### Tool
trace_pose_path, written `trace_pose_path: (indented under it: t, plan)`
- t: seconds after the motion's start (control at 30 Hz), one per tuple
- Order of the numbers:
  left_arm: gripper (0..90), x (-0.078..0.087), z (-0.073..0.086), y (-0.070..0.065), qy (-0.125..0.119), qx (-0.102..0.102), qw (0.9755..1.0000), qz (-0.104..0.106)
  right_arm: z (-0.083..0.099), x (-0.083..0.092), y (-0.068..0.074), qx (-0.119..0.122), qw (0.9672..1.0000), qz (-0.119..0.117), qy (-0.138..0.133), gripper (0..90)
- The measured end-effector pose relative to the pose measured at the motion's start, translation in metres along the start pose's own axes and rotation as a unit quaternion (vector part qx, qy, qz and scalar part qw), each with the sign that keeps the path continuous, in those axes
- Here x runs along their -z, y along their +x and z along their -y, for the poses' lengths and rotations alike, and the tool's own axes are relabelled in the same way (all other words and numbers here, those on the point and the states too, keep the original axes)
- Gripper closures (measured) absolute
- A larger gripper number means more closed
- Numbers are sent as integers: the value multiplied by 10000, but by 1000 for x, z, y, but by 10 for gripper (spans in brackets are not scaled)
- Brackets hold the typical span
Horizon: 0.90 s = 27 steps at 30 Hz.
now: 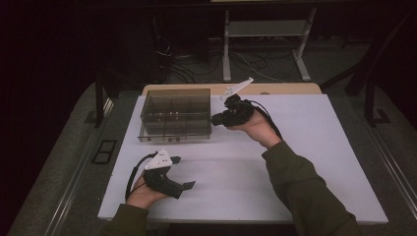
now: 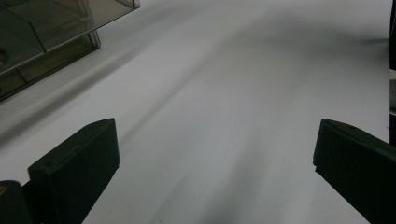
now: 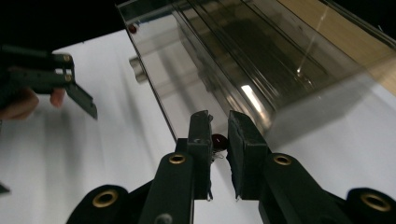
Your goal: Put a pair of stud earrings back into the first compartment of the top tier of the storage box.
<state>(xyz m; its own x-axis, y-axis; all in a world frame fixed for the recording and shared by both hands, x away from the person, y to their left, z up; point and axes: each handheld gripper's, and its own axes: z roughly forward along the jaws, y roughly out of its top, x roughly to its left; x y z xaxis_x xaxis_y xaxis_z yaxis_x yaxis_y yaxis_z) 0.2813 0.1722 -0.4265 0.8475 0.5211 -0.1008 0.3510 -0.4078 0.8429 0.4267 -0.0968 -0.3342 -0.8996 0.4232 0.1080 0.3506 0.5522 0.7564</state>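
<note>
My right fingers point(image 3: 219, 140) pinch a tiny, hard, slippery dark-red bead point(image 3: 218, 139) beside the clear box point(image 3: 243, 60); left fingers point(image 2: 210, 163) are spread.

Probably a lab: dim room, white table point(image 1: 305, 162), floor cables point(image 1: 246, 64).

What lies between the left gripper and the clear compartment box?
Nothing: in the high view, bare white table separates the left gripper from the clear compartment box; the left gripper view shows the same bare stretch.
</note>
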Motion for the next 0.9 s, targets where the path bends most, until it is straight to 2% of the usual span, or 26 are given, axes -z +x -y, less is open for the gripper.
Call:
trace_pose_path:
  t: [0.33, 0.57, 0.77, 0.9]
  plan:
    - [0, 0, -1, 1, -52, 39, 10000, 9, -46, -45, 15, 314, 9992, -237, 62, 783]
    - [0, 0, -2, 1, -64, 22, 10000, 55, -73, -80, 30, 415, 9983, -381, 124, 782]
    - [0, 0, -2, 2, -70, 2, 9999, 81, -88, -109, 41, 501, 9975, -449, 216, 783]
    - [0, 0, -2, 1, -100, 42, 9999, 98, -91, -125, 44, 496, 9973, -466, 279, 783]
